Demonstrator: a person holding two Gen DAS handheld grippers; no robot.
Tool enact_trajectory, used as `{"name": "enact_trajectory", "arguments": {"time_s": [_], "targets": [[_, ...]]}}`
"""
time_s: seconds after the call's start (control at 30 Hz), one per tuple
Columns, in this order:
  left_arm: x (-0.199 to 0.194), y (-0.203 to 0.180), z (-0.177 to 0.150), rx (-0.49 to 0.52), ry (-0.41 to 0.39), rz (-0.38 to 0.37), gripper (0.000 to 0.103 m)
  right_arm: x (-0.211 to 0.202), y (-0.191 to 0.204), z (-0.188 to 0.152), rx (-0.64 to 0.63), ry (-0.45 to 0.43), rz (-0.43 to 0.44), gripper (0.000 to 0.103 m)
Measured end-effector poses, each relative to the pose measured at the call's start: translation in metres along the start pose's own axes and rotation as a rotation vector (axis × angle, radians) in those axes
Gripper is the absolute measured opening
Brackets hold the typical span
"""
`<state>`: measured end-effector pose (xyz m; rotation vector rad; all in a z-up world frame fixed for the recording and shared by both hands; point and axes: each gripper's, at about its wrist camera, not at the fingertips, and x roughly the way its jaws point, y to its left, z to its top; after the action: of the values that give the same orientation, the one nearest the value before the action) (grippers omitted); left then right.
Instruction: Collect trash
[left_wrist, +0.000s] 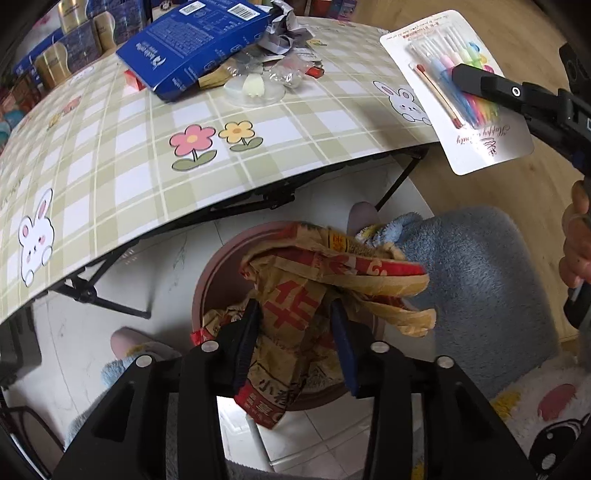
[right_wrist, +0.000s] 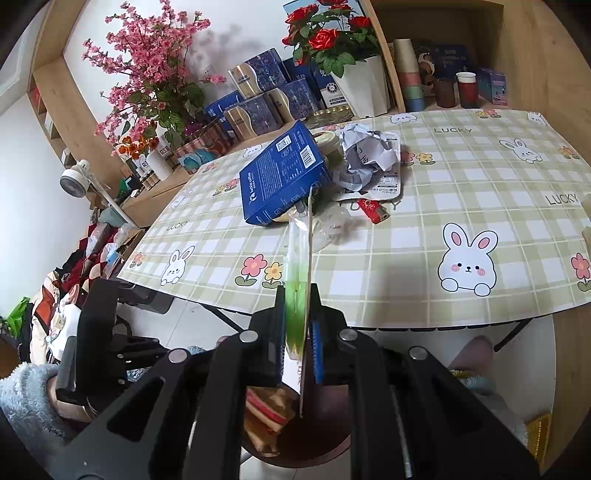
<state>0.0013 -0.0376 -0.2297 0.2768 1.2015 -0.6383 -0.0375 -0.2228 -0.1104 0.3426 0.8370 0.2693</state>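
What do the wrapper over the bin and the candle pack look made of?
Wrapper: seemingly thin matte paper, tan with red print; it creases and droops. Candle pack: white, likely glossy card backing under a clear plastic blister that catches glare. Bin: probably smooth plastic.

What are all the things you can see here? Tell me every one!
paper bag: one, brown and red, between the left gripper's jaws, above the bin
bin: one, dark pink, on the floor under the table edge
candle pack: one, white card with pastel candles, held off the table's edge
blue box: one, blue, on the table
crumpled paper: one wad, white-grey, beside the blue box
red wrapper: one, red, on the table
table: one, green check cloth with rabbits and flowers
rose pot: one, white with red roses, behind the table
left gripper: black, jaws around the paper bag
right gripper: black, shut on the candle pack
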Motion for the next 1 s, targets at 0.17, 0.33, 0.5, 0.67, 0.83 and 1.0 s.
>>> {"name": "enact_trajectory", "arguments": {"time_s": [0.17,0.33,0.5,0.67,0.83,1.0], "targets": [[-0.023,0.004,0.003,-0.054,-0.085,0.037,0.086,0.001,0.0,-0.001,-0.003,0.008,-0.001,0.015],[-0.057,0.022,0.001,-0.214,-0.211,0.097,0.092,0.007,0.006,-0.009,-0.009,0.04,0.0,0.015],[-0.09,0.029,-0.014,-0.342,-0.354,0.216,0.097,0.021,0.017,-0.027,-0.03,0.103,0.008,0.015],[-0.096,0.036,-0.03,-0.436,-0.384,0.272,0.097,0.037,0.03,-0.044,-0.051,0.177,0.024,0.015],[-0.091,0.045,-0.035,-0.476,-0.354,0.347,0.097,0.052,0.041,-0.053,-0.08,0.24,0.024,0.015],[-0.09,0.051,-0.04,-0.501,-0.354,0.337,0.097,0.058,0.047,-0.059,-0.093,0.275,0.032,0.016]]}}
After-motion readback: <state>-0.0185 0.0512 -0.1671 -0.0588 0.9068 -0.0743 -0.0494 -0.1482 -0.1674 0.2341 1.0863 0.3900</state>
